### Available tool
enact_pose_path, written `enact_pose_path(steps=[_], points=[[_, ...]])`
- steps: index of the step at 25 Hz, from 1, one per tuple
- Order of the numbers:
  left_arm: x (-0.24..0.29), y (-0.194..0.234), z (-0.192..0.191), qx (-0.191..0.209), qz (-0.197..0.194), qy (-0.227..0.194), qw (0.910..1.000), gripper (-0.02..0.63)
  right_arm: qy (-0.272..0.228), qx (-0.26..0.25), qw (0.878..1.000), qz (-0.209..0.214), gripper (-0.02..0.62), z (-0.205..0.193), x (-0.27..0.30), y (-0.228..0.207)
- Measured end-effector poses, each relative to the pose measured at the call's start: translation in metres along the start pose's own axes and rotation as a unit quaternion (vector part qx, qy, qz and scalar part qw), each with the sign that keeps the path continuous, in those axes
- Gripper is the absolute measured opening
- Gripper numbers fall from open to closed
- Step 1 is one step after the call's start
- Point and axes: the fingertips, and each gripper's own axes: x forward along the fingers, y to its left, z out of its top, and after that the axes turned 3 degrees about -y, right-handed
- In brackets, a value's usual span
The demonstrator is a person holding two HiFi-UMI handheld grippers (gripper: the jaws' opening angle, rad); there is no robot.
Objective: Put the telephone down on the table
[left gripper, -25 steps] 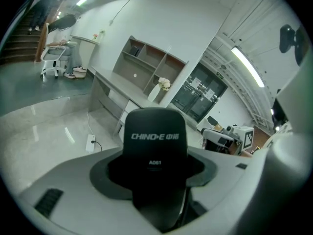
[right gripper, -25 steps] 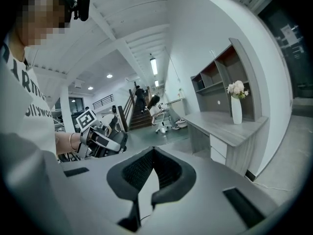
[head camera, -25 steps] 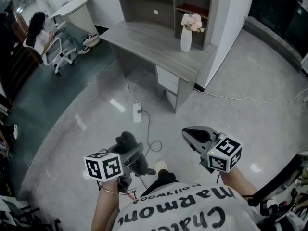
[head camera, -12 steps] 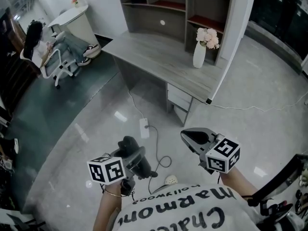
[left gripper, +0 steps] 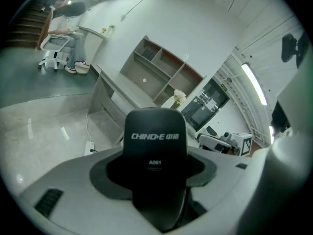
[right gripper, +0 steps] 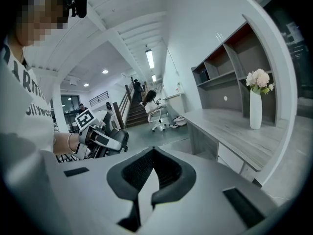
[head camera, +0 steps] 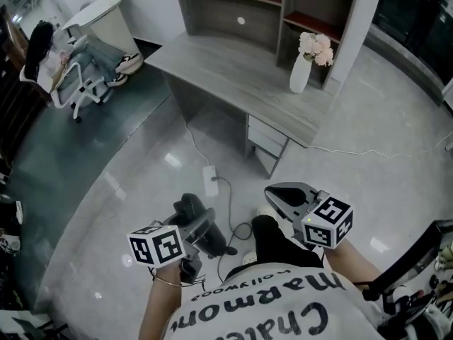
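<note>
A black telephone handset sits between the jaws of my left gripper, which is shut on it at the lower left of the head view. In the left gripper view the handset stands upright and fills the middle, with white print on its face. My right gripper is held beside it at the same height, shut, with nothing between its jaws; in its own view the tips meet. The grey table lies ahead across the glossy floor, some way from both grippers.
A white vase of pink flowers stands on the table's right end below a grey shelf unit. A power strip and cable lie on the floor before the drawers. A person sits in an office chair far left.
The table and vase have shifted in the head view as the person walks toward them; a dark trouser leg now shows between the grippers. Both grippers keep their pose, the left still holding the handset.
</note>
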Motion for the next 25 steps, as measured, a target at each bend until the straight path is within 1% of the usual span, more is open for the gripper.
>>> enact_pose_path(steps=[2, 7, 11, 15, 20, 22, 25], points=[[0.003, 0.004, 0.006, -0.007, -0.003, -0.007, 0.9999, 0.273, 0.002, -0.001, 1.0, 0.004, 0.006, 0.002, 0.01, -0.004], [0.021, 0.016, 0.022, -0.011, 0.006, -0.017, 0.9998, 0.273, 0.011, -0.009, 1.0, 0.023, 0.006, 0.0, 0.039, -0.018], [0.039, 0.017, 0.034, -0.009, 0.01, -0.018, 0.9997, 0.273, 0.0, 0.011, 0.999, 0.044, 0.006, 0.008, 0.058, -0.034], [0.053, 0.025, 0.062, -0.01, 0.011, -0.026, 0.9996, 0.273, -0.004, 0.013, 0.998, 0.059, 0.006, 0.027, 0.091, -0.054], [0.08, 0.033, 0.099, -0.025, 0.005, -0.019, 0.9995, 0.273, 0.013, 0.013, 0.997, 0.071, 0.006, 0.054, 0.135, -0.087], [0.095, 0.036, 0.115, -0.03, 0.0, -0.017, 0.9994, 0.273, 0.017, 0.009, 0.997, 0.077, 0.006, 0.067, 0.15, -0.103], [0.122, 0.045, 0.145, -0.034, -0.002, -0.024, 0.9992, 0.273, 0.016, 0.0, 0.996, 0.082, 0.006, 0.085, 0.175, -0.133]])
